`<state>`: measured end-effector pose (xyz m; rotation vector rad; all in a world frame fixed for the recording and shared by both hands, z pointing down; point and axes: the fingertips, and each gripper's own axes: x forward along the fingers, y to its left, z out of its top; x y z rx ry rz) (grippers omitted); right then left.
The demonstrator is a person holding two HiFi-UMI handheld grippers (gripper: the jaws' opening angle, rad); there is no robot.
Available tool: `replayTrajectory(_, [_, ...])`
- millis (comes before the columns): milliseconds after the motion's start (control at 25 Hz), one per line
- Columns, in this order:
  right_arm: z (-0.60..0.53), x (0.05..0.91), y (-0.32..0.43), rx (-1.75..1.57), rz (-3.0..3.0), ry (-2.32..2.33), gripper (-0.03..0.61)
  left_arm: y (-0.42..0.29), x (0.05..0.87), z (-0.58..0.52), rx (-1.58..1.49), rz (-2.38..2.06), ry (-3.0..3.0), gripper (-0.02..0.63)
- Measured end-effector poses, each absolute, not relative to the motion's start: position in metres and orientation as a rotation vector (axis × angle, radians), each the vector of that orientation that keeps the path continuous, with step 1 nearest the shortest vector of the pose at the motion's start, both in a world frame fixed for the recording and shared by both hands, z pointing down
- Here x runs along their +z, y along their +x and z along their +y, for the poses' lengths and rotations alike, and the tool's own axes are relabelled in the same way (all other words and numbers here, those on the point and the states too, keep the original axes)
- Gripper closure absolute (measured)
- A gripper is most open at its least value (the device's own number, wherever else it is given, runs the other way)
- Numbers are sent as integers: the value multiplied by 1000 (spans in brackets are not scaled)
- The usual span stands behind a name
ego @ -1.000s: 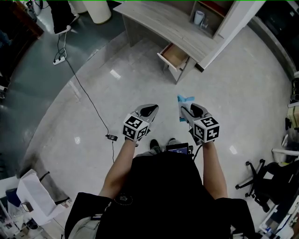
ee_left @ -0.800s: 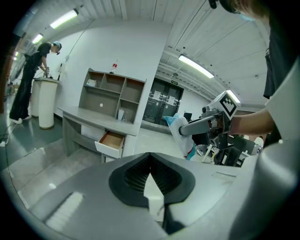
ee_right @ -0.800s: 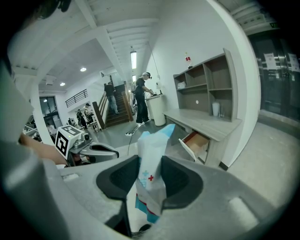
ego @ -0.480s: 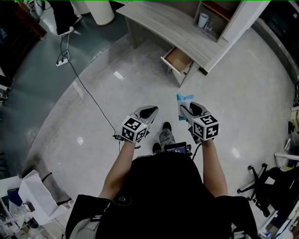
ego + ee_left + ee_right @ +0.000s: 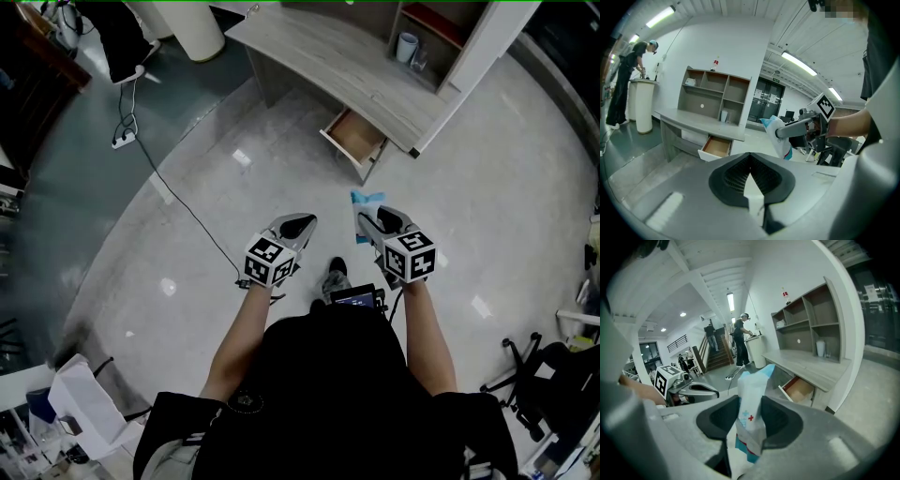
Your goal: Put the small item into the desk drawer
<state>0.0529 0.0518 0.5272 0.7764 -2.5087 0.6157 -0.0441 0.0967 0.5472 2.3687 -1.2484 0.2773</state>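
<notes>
one pouch [image 5: 751,416] in right tool [image 5: 370,222], one drawer [image 5: 354,137]

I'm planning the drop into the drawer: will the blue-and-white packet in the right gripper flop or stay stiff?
Probably soft: the packet creases where the right gripper pinches it. Its top stands unsupported beyond the jaws, so likely light with some body. Flat-sided, it should settle in the open drawer rather than roll.
</notes>
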Motion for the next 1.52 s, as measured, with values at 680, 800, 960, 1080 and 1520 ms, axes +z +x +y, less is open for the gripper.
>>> replayTrajectory(680, [-67, 536, 64, 664, -2521, 745, 426, -31, 548, -24, 315, -1266, 2349, 614])
replayTrajectory(800, [-83, 537, 69, 667, -2526, 736, 426, -25, 546, -40, 312, -1274, 2347, 613])
replayTrajectory(960, [-96, 540, 73, 676, -2528, 728, 426, -21, 545, -52, 315, -1282, 2346, 614])
replayTrajectory(1080, [-99, 543, 75, 693, -2527, 722, 426, -24, 547, -57, 325, -1298, 2333, 614])
replayTrajectory(1520, [-116, 547, 75, 703, -2507, 784, 426, -34, 552, -85, 331, -1256, 2358, 614])
